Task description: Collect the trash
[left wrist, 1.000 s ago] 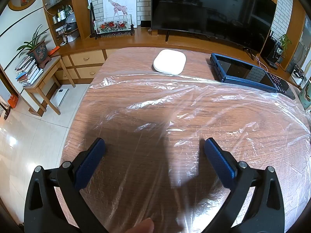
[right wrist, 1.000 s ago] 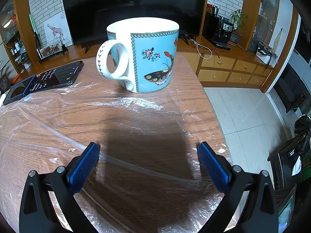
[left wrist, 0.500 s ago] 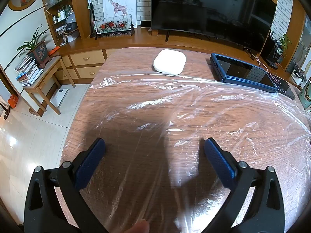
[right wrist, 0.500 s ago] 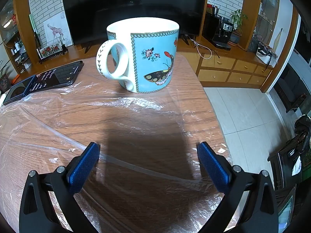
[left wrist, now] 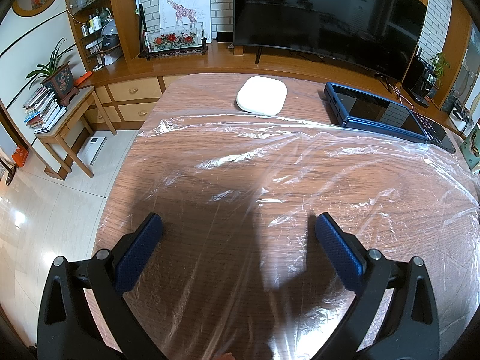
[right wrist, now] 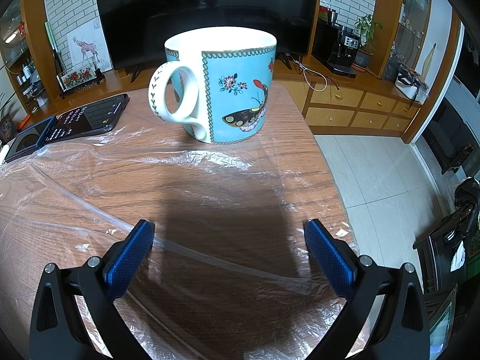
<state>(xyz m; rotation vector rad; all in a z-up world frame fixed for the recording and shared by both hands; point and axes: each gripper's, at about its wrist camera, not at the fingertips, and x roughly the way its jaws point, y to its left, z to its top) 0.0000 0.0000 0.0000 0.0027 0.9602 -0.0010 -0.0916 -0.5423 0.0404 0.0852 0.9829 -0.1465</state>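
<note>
Crinkled glossy clear plastic sheet (left wrist: 300,165), matt wood-grain table (left wrist: 204,90), glazed ceramic mug (right wrist: 222,90)

A clear, crinkled plastic sheet (left wrist: 300,162) lies spread flat across most of the wooden tabletop (left wrist: 210,90), its wrinkles catching glare. Its far edge stops just short of a white pad (left wrist: 261,96); at the right it reaches under a butterfly mug (right wrist: 222,90).

Home living room: large curved black TV (left wrist: 327,21) on a long wooden media console with drawers (left wrist: 135,90), white brick wall behind. Framed giraffe print (left wrist: 184,10), potted green plant on a small wooden side table (left wrist: 58,75), black coffee machine (right wrist: 342,51), glossy tiled floor (right wrist: 372,174). Brown wood-grain dining table (left wrist: 195,96) in front.
</note>
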